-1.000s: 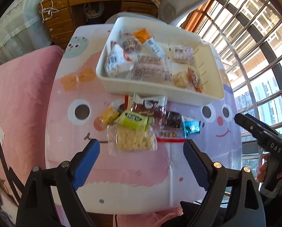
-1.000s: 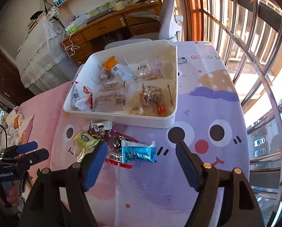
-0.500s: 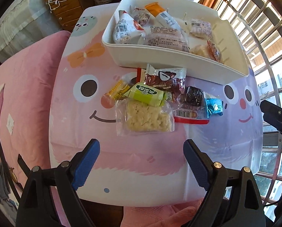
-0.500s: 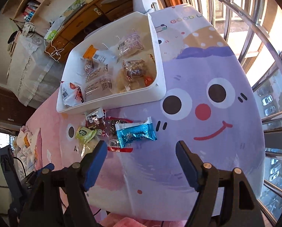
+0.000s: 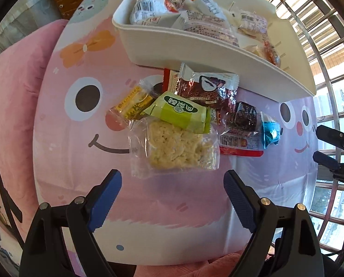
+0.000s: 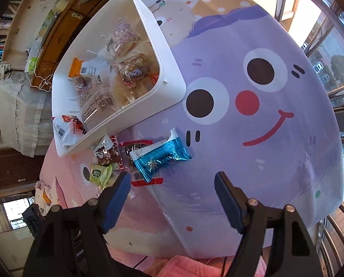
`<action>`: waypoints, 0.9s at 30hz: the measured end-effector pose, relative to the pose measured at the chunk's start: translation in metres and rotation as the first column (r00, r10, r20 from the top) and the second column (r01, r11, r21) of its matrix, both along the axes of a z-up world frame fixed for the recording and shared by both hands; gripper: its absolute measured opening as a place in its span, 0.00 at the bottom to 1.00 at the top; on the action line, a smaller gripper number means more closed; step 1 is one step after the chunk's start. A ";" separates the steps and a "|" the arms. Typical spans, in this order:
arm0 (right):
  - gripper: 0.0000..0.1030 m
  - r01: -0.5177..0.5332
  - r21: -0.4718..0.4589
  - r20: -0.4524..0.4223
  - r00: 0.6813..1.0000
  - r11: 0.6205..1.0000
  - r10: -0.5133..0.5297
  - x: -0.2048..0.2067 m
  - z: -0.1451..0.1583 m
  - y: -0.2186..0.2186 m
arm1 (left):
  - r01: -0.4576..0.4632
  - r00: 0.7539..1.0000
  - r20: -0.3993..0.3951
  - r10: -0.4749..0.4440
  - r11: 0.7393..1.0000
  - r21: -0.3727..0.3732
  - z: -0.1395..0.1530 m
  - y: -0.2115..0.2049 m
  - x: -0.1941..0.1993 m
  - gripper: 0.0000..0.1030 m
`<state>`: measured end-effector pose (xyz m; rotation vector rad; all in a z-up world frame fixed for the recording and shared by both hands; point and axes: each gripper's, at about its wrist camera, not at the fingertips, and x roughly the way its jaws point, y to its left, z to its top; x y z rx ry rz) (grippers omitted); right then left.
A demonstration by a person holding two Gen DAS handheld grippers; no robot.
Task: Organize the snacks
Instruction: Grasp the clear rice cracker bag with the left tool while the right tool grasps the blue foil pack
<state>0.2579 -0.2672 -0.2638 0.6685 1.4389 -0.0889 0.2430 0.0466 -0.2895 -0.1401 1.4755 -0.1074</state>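
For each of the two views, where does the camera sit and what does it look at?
Left wrist: on the left hand-held gripper, looking down at the clear rice cracker pack; own open fingers show.
Right wrist: on the right hand-held gripper, looking down at the blue snack; own open fingers show.
Shared: the white bin, the green pack.

A home bedroom: wooden desk (image 6: 56,37), cartoon tablecloth (image 5: 79,138), barred window (image 5: 329,46).
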 end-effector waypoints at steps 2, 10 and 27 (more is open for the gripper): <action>0.73 0.031 0.013 -0.031 0.999 0.999 -0.031 0.003 -0.007 0.001 | 0.001 1.000 -0.030 -0.002 1.000 -0.010 -0.010 0.002 0.006 0.86; 0.73 0.213 0.041 -0.193 0.960 0.976 -0.201 0.006 -0.043 -0.006 | -0.018 0.990 -0.142 0.008 0.997 -0.071 -0.048 0.007 0.025 0.87; 0.73 0.354 0.006 -0.271 0.901 0.935 -0.339 0.010 -0.071 0.000 | 0.005 0.983 -0.180 -0.023 0.995 -0.100 -0.076 -0.004 0.056 1.00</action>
